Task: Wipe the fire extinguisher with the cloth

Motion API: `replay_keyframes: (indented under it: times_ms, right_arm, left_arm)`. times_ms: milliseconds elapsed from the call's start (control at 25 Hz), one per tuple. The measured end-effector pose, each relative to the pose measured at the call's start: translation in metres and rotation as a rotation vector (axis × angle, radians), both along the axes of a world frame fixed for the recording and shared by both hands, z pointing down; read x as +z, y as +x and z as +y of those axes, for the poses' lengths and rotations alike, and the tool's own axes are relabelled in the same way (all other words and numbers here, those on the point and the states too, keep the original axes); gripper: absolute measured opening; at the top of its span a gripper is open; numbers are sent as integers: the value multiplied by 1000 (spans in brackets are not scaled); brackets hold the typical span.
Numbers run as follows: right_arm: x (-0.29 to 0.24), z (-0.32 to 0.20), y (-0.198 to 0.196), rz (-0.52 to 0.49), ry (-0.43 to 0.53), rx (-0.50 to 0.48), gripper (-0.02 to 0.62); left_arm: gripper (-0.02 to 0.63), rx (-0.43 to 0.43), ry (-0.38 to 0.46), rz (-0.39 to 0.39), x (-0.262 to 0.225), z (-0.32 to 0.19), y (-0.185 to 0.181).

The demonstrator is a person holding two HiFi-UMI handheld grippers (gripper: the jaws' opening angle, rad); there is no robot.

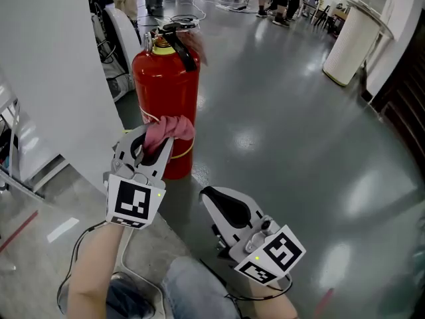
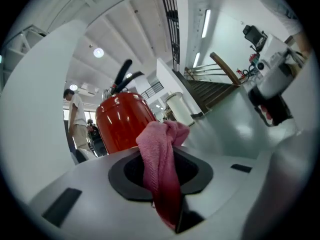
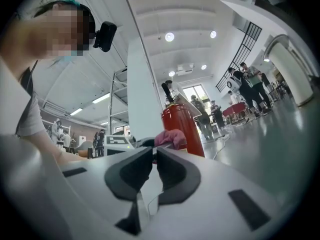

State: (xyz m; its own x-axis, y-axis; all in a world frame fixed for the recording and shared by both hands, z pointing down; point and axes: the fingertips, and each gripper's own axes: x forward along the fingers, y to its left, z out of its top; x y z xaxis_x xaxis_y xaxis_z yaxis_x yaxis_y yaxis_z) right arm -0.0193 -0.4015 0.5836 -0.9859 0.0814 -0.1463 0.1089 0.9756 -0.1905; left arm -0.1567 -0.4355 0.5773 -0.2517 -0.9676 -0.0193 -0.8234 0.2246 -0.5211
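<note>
Left claw (image 1: 155,142) is clamped on the pink cloth (image 1: 170,129), which sits bunched up against the lower side of the red fire extinguisher (image 1: 166,72) standing upright on the grey floor (image 1: 279,131), while the right claw (image 1: 211,195) hangs low nearby, pinched together with nothing in it.

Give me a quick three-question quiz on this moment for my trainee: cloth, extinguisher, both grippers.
1. True or false: the right gripper holds the pink cloth.
2. Where is the cloth? A. On the floor. B. In the left gripper, by the lower half of the fire extinguisher. C. Draped over the black handle.
3. Fill in: the right gripper's jaws are ____, with nothing between them.

Key: 1 false; 2 B; 3 shut.
</note>
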Motion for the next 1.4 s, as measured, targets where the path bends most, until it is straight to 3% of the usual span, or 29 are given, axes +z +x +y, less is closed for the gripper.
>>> replay_keyframes:
  times_ms: [360, 480, 600, 920, 1080, 1400]
  right_arm:
    - [3, 6, 2, 12, 10, -16, 37]
    - [4, 6, 3, 22, 18, -14, 37]
    - [3, 8, -1, 26, 26, -12, 37]
    - [-5, 28, -35, 39, 83, -19, 37]
    - [-19, 38, -52, 59, 129, 9, 37]
    - [-66, 27, -87, 120, 142, 121, 37]
  left_arm:
    - [94, -25, -297, 68, 115, 4, -10]
    - [94, -23, -340, 72, 129, 6, -10]
    - [94, -12, -310, 76, 115, 9, -9]
    - [94, 48, -82, 118, 8, 26, -35]
    - [94, 128, -112, 133, -3, 24, -32]
    - [94, 317, -102, 269, -26, 34, -15]
